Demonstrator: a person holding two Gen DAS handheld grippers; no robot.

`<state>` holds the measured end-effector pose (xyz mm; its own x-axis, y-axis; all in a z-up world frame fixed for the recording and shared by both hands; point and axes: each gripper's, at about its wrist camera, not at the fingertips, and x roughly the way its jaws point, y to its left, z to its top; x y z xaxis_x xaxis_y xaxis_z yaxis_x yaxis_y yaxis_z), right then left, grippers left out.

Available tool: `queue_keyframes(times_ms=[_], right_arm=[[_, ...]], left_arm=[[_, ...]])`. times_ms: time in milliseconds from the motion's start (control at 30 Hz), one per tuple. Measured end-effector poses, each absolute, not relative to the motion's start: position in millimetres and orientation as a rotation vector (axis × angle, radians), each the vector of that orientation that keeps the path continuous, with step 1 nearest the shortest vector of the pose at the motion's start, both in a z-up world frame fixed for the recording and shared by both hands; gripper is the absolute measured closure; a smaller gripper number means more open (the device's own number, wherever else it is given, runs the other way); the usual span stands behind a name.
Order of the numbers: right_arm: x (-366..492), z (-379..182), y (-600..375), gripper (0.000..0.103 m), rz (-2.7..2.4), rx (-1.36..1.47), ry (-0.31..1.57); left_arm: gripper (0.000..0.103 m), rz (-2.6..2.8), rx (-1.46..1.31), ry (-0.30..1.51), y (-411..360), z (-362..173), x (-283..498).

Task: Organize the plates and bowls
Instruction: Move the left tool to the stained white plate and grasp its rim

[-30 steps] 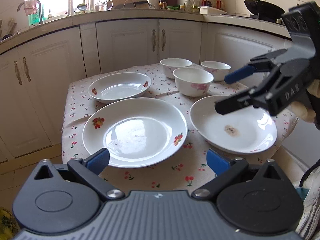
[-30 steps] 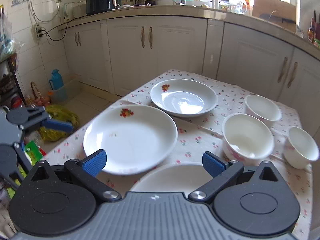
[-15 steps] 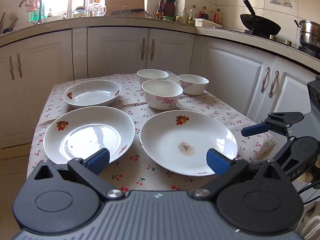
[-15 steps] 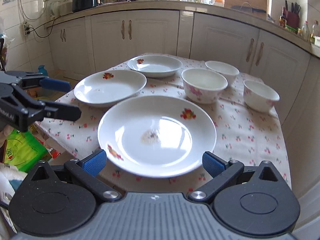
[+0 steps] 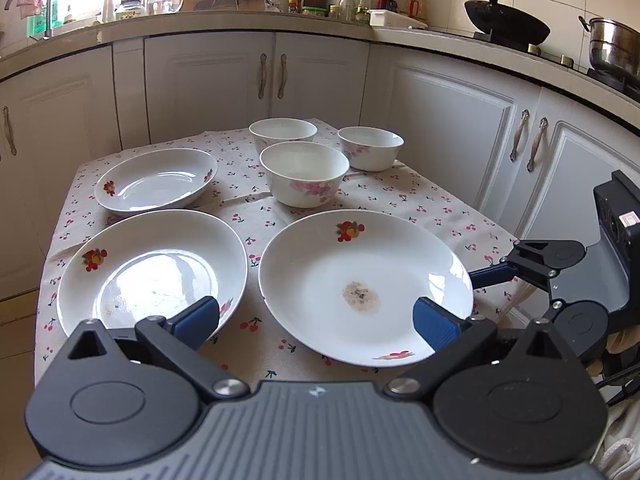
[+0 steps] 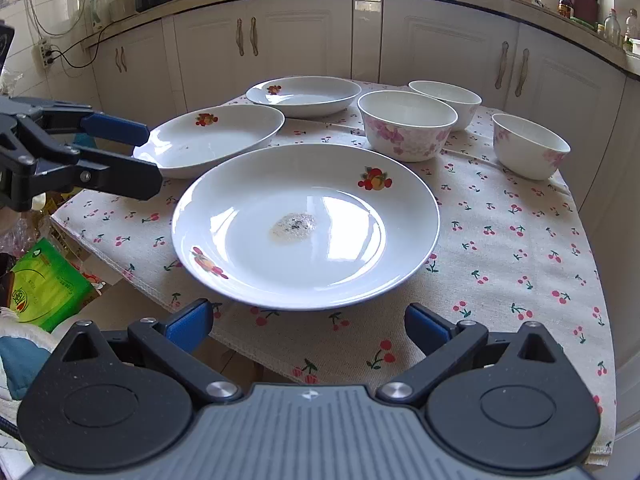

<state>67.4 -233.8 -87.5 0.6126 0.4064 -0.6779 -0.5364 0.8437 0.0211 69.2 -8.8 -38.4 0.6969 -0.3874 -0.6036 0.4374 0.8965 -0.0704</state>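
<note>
Three white fruit-print plates lie on the cherry-print tablecloth: a stained one at front right, also in the right wrist view, one at front left, and a smaller deep one behind. Three white bowls with pink flowers stand at the back. My left gripper is open and empty, low before the front plates. My right gripper is open and empty, just short of the stained plate's near rim.
White kitchen cabinets wrap behind and right of the table. A wok and a pot sit on the counter at right. Bags and a green packet lie on the floor left of the table.
Both grippers have swung round to the table's near side and lowered. The stained plate now lies in front of both. No dish has moved.
</note>
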Motion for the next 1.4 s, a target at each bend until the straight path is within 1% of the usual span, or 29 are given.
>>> queue_keyframes(times_ms=[667, 1067, 1400], right_arm=[[81, -96, -228, 0.0, 0.562, -0.228, 0.712], [82, -97, -225, 0.0, 0.566, -0.232, 0.705], [81, -97, -224, 0.0, 0.552, -0.228, 0.713]], left_arm=[[0.002, -0.666, 0.231, 0.85, -40, -36, 156], [0.003, -0.756, 0.288, 0.985, -57, -45, 208], [0.003, -0.823, 0.367, 1.046, -73, -51, 226]])
